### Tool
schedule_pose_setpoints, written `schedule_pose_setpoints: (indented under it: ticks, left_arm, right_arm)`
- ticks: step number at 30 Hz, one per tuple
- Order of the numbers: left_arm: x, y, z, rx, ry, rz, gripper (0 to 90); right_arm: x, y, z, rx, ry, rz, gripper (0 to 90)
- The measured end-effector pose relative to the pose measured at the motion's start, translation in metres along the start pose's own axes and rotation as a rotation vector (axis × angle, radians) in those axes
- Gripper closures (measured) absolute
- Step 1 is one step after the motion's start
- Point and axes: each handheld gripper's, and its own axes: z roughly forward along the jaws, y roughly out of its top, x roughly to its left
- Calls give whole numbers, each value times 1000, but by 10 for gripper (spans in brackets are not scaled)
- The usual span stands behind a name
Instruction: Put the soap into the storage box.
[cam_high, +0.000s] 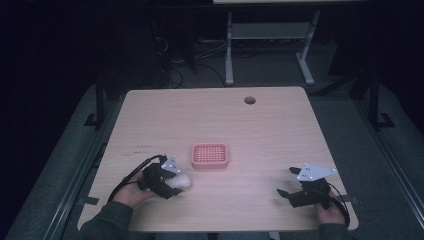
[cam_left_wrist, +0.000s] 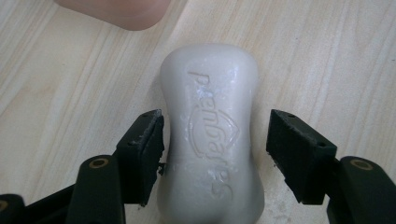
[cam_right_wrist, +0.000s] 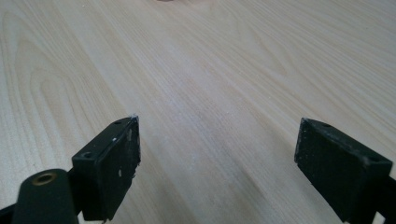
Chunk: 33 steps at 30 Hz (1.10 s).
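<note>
Left gripper view: embossed, unreadable soap bar (cam_left_wrist: 212, 140) between parted left claw (cam_left_wrist: 215, 154); right claw (cam_right_wrist: 219, 168) released.

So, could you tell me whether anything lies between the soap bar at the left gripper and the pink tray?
Nothing visible does: bare table separates the soap bar, between the left gripper's open jaws, from the pink tray.

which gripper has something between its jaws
The left gripper: a white soap bar lies between its open jaws, a gap on one side. The right gripper has bare table between its jaws.
</note>
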Motion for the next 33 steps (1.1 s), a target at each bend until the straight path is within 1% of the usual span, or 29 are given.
schedule_pose_setpoints:
  ticks: [2,7,8,13,16,22,31,32,33]
  left_arm:
    - [0,0,1,0,-4,-7,381]
    - [2,1,3,9,-7,-7,400]
    - [3,2,5,9,-10,-12,408]
    - [4,3,8,21,-17,-10,444]
    - [4,3,9,16,-15,-14,457]
    - [7,3,10,16,-28,-22,469]
    - [6,3,9,20,-27,-27,489]
    - [6,3,9,20,-26,-31,490]
    - [6,3,9,21,-27,-27,490]
  right_arm:
    - [0,0,0,1,-2,-2,136]
    - [0,0,0,1,-2,-1,136]
    - [0,0,0,2,-2,-1,136]
    - [0,0,0,1,-2,0,136]
    - [0,0,0,1,-2,0,136]
    - [0,0,0,1,-2,0,136]
    - [0,-1,0,-1,-1,2,136]
    - [-1,-1,0,-1,-3,-5,136]
    - [-1,-1,0,-1,-3,-4,136]
